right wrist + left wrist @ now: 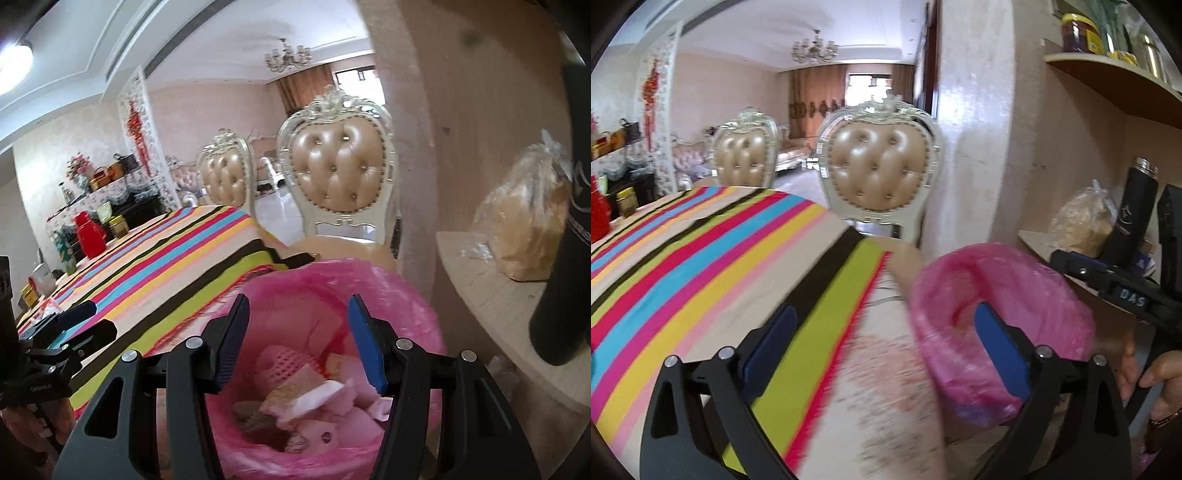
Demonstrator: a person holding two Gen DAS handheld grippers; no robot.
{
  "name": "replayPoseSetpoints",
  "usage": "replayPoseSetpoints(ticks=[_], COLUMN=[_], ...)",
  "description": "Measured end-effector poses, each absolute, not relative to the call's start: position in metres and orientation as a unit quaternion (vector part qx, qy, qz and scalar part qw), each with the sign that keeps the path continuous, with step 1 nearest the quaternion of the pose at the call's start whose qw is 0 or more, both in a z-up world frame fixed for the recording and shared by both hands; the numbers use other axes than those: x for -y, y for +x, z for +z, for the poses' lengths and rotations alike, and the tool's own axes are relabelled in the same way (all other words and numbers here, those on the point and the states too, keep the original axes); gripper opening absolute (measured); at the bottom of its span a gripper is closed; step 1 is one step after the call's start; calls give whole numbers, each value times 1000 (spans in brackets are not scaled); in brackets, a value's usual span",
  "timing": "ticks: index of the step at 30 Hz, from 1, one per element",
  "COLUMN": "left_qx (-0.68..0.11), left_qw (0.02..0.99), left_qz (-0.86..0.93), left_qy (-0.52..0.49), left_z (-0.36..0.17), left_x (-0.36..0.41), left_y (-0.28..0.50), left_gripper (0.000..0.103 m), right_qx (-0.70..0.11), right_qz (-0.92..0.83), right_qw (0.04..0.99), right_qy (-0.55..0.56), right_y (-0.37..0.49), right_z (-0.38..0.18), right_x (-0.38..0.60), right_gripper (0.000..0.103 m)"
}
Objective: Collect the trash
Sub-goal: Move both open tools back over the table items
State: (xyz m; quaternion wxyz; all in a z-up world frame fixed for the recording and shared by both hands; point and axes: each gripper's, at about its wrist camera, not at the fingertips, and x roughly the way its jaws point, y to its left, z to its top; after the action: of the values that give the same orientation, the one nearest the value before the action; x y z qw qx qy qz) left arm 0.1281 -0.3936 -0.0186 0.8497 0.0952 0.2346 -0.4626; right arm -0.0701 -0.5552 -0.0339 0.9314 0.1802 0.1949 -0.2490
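**Both grippers over the pink-lined bin**

Only the right wrist view looks down into the bin (343, 373), beside the striped tablecloth (155, 266): crumpled paper and wrappers (314, 402) lie inside. There the right gripper (295, 343) holds its 2 fingers apart, pinching nothing. The left wrist view shows just the liner's rim, blurred, with the left gripper (882, 339) spread wide and empty. The bin's base is cut off.

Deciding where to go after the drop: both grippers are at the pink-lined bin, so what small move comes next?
Probably draw the right gripper back from the bin: its jaws stand open with nothing between them, and trash already lies inside. The left gripper is open and empty too.
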Motion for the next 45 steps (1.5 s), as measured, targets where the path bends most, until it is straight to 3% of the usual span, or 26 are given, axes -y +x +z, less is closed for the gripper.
replayPoseSetpoints(ticks=[4, 13, 18, 25, 37, 45], left_qx=[-233, -237, -225, -240, -273, -287], left_qw=[869, 914, 938, 951, 961, 958], left_qz=[-427, -323, -259, -187, -52, 31], left_qy=[93, 64, 56, 43, 11, 2], left_z=[-16, -8, 1, 0, -14, -13], left_x=[358, 248, 180, 102, -2, -47], left_y=[140, 172, 184, 203, 249, 295], left_gripper=[98, 98, 98, 98, 98, 98], right_qx=[-196, -218, -231, -247, -273, -303], right_qz=[-217, -105, -39, 27, 103, 114], right_qw=[941, 961, 966, 967, 957, 946], right_qy=[170, 135, 109, 65, 1, 17], right_y=[-50, 30, 69, 108, 185, 241], right_z=[-26, -21, -20, -23, -25, -37], right_x=[528, 433, 371, 294, 200, 172], right_gripper=[57, 76, 76, 84, 85, 85])
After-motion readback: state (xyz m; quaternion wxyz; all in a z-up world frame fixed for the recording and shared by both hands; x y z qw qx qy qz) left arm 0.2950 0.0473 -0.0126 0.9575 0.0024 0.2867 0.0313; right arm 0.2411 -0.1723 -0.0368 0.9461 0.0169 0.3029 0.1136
